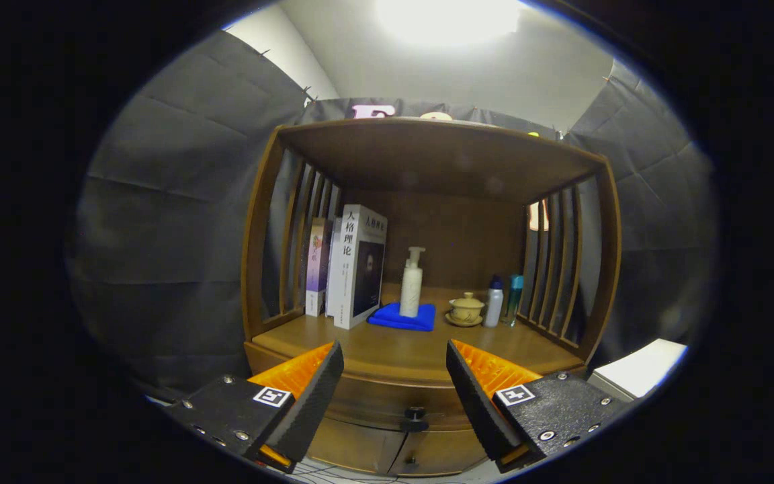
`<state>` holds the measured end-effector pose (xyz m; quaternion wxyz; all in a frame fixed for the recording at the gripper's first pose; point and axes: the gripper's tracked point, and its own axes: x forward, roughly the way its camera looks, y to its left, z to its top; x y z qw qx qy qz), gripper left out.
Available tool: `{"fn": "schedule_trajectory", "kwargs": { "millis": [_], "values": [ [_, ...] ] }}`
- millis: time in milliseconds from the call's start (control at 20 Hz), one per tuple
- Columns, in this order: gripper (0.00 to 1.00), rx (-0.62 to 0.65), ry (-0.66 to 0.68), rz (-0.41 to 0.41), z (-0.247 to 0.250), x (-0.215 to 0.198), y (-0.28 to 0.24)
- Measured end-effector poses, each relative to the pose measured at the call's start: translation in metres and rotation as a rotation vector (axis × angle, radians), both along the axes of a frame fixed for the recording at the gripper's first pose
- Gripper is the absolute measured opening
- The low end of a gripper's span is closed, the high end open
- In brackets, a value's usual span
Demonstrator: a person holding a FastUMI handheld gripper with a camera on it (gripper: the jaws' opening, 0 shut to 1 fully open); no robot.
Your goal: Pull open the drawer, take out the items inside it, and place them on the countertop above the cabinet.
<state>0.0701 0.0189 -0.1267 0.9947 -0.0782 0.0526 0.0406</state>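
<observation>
A wooden cabinet stands ahead with a closed drawer [387, 403] below its countertop [400, 349]. A small dark knob [414, 418] juts from the drawer front, low between my fingers. My gripper [395, 383] is open, its fingers spread wide, a little in front of the drawer front and touching nothing. What lies inside the drawer is hidden.
On the countertop stand several books [350, 265], a white pump bottle [412, 282] on a folded blue cloth [403, 317], a small lidded teacup [465, 309] and two slim bottles [501, 300]. Slatted side walls and a top shelf [427, 151] enclose it. A white box [639, 370] sits at the right.
</observation>
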Motion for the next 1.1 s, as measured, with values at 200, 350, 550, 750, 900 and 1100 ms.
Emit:
{"fn": "schedule_trajectory", "kwargs": {
  "millis": [200, 350, 550, 750, 900, 1100],
  "values": [
    [0.95, 0.024, 0.062, 0.002, -0.043, 0.011, 0.009],
    [0.96, 0.024, 0.111, -0.039, -0.069, 0.019, -0.002],
    [0.96, -0.042, 0.172, -0.089, -0.102, 0.026, -0.021],
    [0.96, -0.087, 0.222, -0.128, -0.134, 0.025, -0.041],
    [0.93, -0.074, 0.244, -0.142, -0.149, 0.026, -0.048],
    [0.87, -0.059, 0.281, -0.137, -0.171, 0.030, -0.054]
  ]
}}
